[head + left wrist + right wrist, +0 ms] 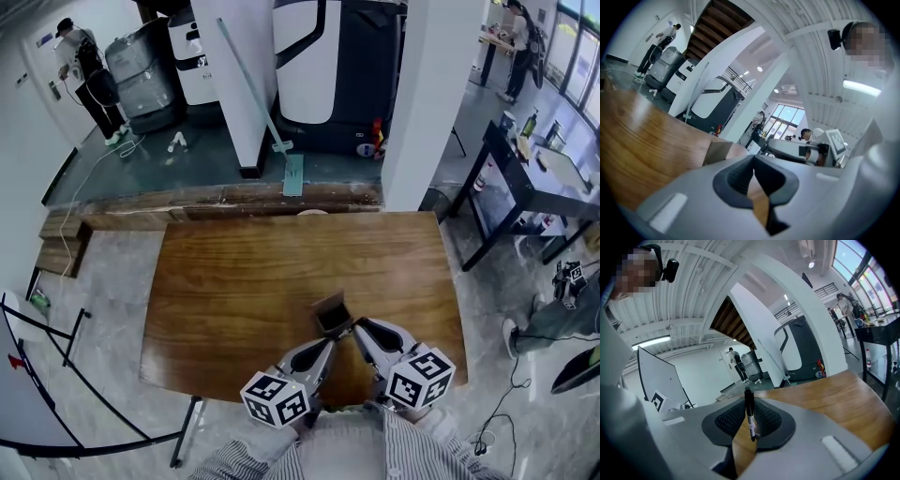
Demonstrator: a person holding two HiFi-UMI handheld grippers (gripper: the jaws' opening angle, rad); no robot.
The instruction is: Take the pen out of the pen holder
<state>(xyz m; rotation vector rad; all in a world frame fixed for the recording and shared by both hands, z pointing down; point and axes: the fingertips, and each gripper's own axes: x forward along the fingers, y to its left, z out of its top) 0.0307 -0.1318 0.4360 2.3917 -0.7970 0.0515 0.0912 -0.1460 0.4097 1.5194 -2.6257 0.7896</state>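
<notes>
In the head view, a small brown box-shaped pen holder point(330, 313) stands on the glossy brown wooden table point(234, 281) at lower centre, with the grey left gripper point(328, 345) just below it and the grey right gripper point(359, 329) just to its lower right. In the left gripper view, the left gripper point(753, 159) has its dark pad tips closed together on nothing, and the pen holder point(717, 152) shows just left of them at mid-frame. In the right gripper view, the right gripper point(749, 401) is clamped on a slim black pen with a white band point(750, 420), held roughly upright at centre frame above the table point(834, 399).
</notes>
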